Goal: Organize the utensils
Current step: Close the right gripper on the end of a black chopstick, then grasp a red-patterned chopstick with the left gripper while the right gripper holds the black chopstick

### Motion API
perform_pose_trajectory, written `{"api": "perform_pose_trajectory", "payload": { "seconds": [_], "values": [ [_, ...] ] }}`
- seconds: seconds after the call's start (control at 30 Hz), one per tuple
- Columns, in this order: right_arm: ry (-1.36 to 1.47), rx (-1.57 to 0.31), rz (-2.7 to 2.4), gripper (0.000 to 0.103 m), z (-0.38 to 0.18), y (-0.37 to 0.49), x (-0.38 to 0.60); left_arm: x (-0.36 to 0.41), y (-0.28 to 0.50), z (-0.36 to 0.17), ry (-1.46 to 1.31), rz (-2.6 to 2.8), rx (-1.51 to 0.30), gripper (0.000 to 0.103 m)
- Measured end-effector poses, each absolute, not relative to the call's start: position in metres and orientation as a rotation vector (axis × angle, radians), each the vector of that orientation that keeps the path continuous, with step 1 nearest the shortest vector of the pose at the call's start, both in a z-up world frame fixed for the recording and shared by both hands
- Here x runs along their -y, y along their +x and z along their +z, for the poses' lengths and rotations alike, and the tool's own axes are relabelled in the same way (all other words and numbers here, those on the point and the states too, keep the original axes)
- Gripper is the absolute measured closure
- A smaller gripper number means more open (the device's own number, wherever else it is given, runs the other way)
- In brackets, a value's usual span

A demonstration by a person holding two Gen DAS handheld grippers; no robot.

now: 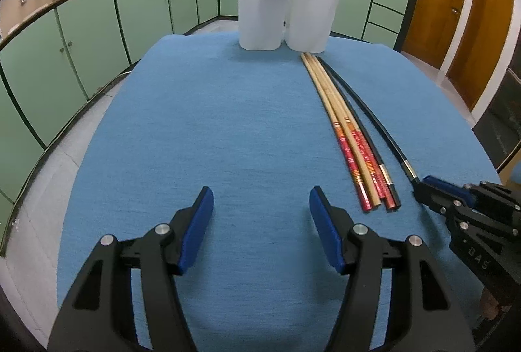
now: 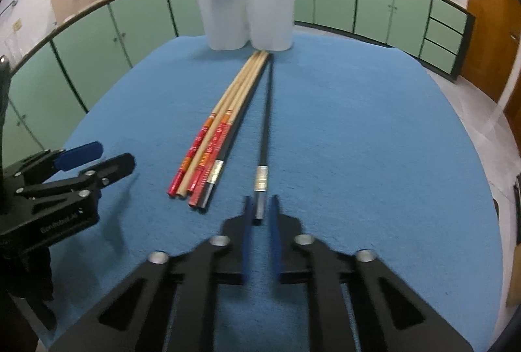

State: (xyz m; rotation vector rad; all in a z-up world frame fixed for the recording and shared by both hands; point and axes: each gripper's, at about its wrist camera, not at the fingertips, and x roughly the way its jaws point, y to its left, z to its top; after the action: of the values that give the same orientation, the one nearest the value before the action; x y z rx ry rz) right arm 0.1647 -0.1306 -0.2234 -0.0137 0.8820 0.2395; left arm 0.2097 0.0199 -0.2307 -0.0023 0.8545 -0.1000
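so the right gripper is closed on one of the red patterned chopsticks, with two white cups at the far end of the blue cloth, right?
Not quite: the right gripper is closed on the lone black chopstick, as the right wrist view shows. The red patterned chopsticks lie untouched beside it. The two white cups do stand at the blue cloth's far end.

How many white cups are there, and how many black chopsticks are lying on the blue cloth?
White cups: 2
Black chopsticks: 2
Total: 4
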Motion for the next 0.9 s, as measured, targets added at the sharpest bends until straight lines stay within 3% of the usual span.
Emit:
{"api": "perform_pose_trajectory", "payload": {
  "seconds": [0.8, 0.9],
  "values": [
    [0.073, -0.876, 0.196, 0.096, -0.225, 0.163, 0.174, 0.02, 0.216, -0.239, 0.055, -0.158, -0.896, 0.042],
    [0.082, -0.877, 0.227, 0.088, -0.225, 0.161, 0.178, 0.011, 0.214, -0.238, 0.045, -0.152, -0.894, 0.043]
  ]
}}
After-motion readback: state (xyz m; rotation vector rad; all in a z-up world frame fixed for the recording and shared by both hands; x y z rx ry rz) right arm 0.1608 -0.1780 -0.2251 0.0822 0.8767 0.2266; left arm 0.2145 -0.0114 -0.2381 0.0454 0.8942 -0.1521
